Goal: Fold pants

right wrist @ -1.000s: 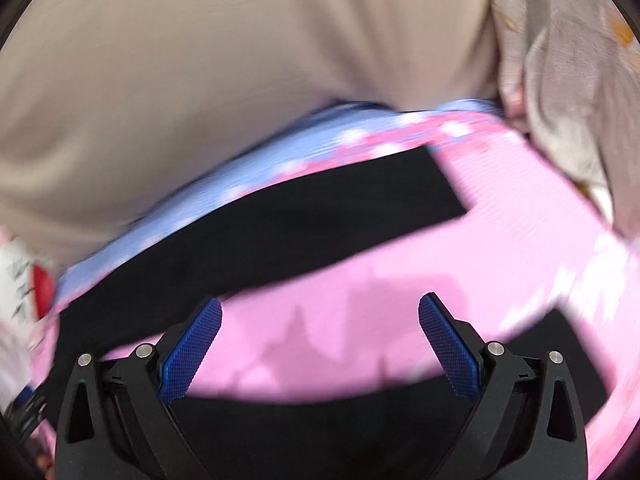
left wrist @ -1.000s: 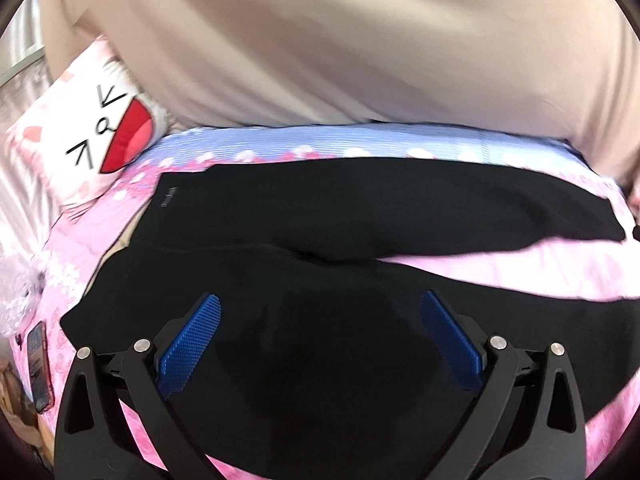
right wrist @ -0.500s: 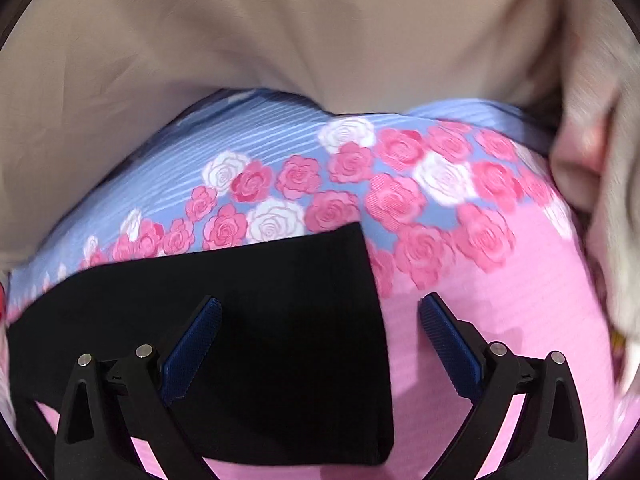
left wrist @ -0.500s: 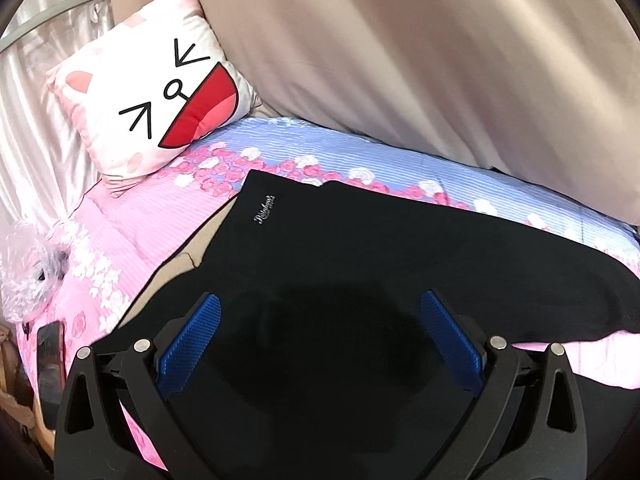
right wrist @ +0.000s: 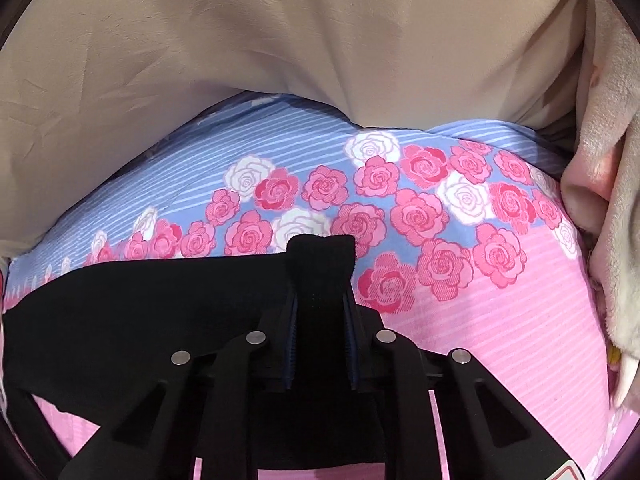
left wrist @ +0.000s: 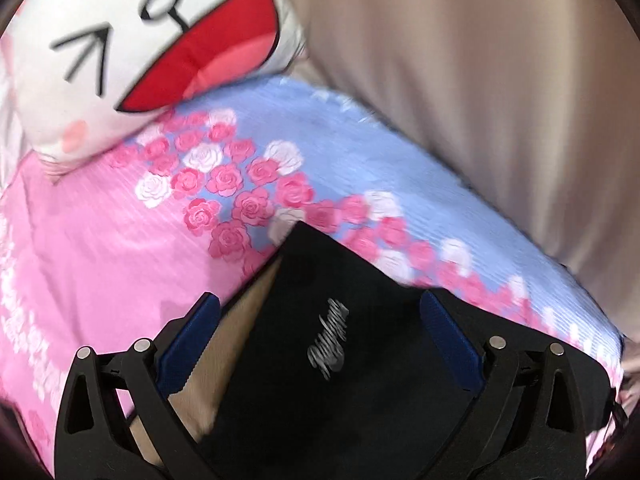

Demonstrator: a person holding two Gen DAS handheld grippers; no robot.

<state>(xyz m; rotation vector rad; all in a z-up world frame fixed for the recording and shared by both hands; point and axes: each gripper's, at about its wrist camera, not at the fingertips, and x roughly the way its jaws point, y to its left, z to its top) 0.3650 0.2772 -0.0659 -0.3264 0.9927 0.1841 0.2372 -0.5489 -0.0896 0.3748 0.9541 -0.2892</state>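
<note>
— Left wrist view first: can you read the mark on the black pants (left wrist: 320, 360)?

— Barely. A pale cursive logo (left wrist: 329, 337) sits on the fabric near the waistband corner, but it is smeared by blur and I can't make out a single letter. A tan lining (left wrist: 208, 364) shows at the waistband edge beside it.

— And the left tongs (left wrist: 320, 344)?

— Spread wide. One blue pad (left wrist: 188, 348) is over the tan lining, the other (left wrist: 450, 340) over the black cloth, and the logo lies in the gap between them. Nothing is pinched; I can't tell whether the pads touch the fabric at all.

— Where do the pants lie?

— On the bed, on a bedsheet (left wrist: 100, 248) that is pink with a blue striped band and printed roses. A white cushion (left wrist: 132, 40) with a cartoon face, a red open mouth and black stroke marks, rests at the far corner. No words on it, only the drawing. Beige fabric (left wrist: 500, 80) hangs behind the bed.

— Right side?

— The right tongs (right wrist: 320, 320) are closing on the hem end of a pant leg (right wrist: 322, 256); the black cloth bunches between the pads and a tuft sticks up past the tips. The leg runs off to the left across the sheet (right wrist: 500, 320). A plush grey-and-pink thing (right wrist: 612, 208) sits at the right edge, with no writing I can read there
</note>
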